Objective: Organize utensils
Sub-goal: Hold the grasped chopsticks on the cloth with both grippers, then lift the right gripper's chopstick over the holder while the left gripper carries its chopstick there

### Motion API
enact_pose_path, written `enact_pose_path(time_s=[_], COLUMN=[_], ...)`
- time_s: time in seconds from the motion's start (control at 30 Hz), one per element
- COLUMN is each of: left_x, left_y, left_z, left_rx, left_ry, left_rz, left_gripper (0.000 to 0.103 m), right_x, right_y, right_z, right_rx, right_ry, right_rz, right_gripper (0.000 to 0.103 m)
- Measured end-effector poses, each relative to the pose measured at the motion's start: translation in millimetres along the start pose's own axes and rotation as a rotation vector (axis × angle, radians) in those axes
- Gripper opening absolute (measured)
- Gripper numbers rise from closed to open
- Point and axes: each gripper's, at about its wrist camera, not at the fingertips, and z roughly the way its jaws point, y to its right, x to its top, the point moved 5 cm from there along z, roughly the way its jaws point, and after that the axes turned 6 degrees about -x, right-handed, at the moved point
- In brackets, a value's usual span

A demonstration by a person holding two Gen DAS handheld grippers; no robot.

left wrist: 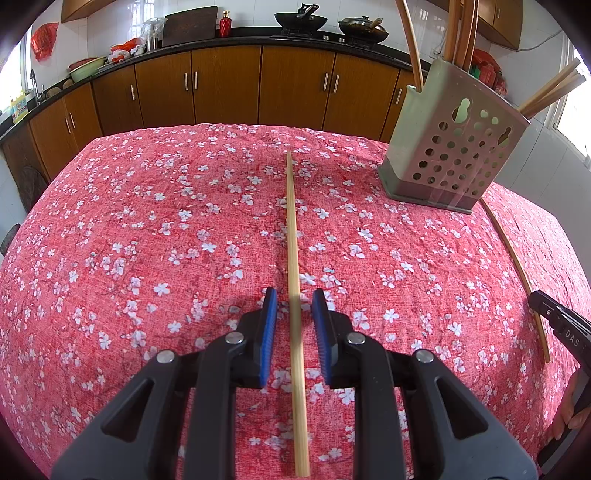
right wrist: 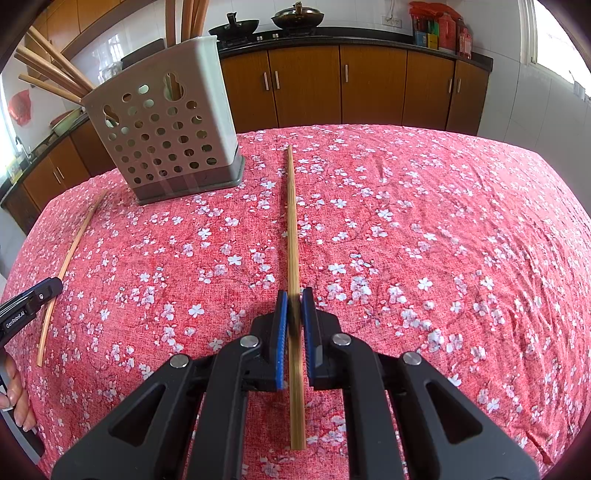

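Note:
A perforated grey utensil holder (left wrist: 456, 147) stands on the red floral tablecloth and holds several wooden chopsticks; it also shows in the right wrist view (right wrist: 166, 125). My left gripper (left wrist: 294, 301) is open, its blue pads either side of a chopstick (left wrist: 293, 236) lying on the cloth. My right gripper (right wrist: 294, 299) is shut on another chopstick (right wrist: 292, 221), which points away along the fingers. That chopstick shows at the right of the left wrist view (left wrist: 517, 266), and the left one at the left of the right wrist view (right wrist: 70, 258).
The table (left wrist: 147, 221) is covered by the red cloth with white flowers. Brown kitchen cabinets (left wrist: 229, 85) run behind it, with woks (left wrist: 301, 20) on the stove. The table edge falls off on the far side.

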Motion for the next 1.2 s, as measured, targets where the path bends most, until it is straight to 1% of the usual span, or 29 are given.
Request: enact_pose_path(time_s=[0.13, 0.47, 0.5, 0.53, 0.6, 0.7, 0.77, 1.0, 1.2], left_x=[-7.5, -27.0, -27.5, -28.9, -30.6, -32.4, -31.6, -10.2, 20.9], left_y=[6.2, 11.2, 11.7, 11.5, 9.4, 7.7, 6.9, 9.3, 15.8], left_z=[-5.3, -21.9, -22.7, -23.9, -25.8, -29.7, -34.5, -75.2, -124.5], left_rx=[0.018, -0.002, -0.002, 0.0, 0.015, 0.01, 0.0, -0.039, -0.078], left_ry=[-0.013, -0.023, -0.023, -0.023, -0.022, -0.024, -0.014, 0.108, 0.26], left_rz=[0.055, 0.076, 0.076, 0.076, 0.071, 0.07, 0.069, 0.073, 0.067], left_gripper=[0.022, 0.021, 0.021, 0.017, 0.008, 0.008, 0.008, 0.008, 0.008], right_x=[-4.6, -19.6, -21.4, -23.0, -26.0, -29.0, -28.0, -8.8, 22.4], right_y=[-0.3, 3.3, 4.1, 4.9, 6.7, 8.6, 14.1, 30.3, 37.5], right_z=[-4.2, -17.6, -19.0, -20.6, -23.9, -29.4, -34.9, -80.8, -122.8], right_rx=[-0.005, -0.008, -0.003, 0.005, 0.014, 0.013, 0.018, 0.021, 0.039], right_ry=[0.0, 0.0, 0.0, -0.001, -0.001, 0.003, 0.025, 0.174, 0.317], right_rz=[0.0, -0.012, -0.008, -0.002, 0.006, 0.005, 0.012, 0.051, 0.082], right_gripper=[0.01, 0.01, 0.01, 0.009, 0.008, 0.008, 0.008, 0.008, 0.008])
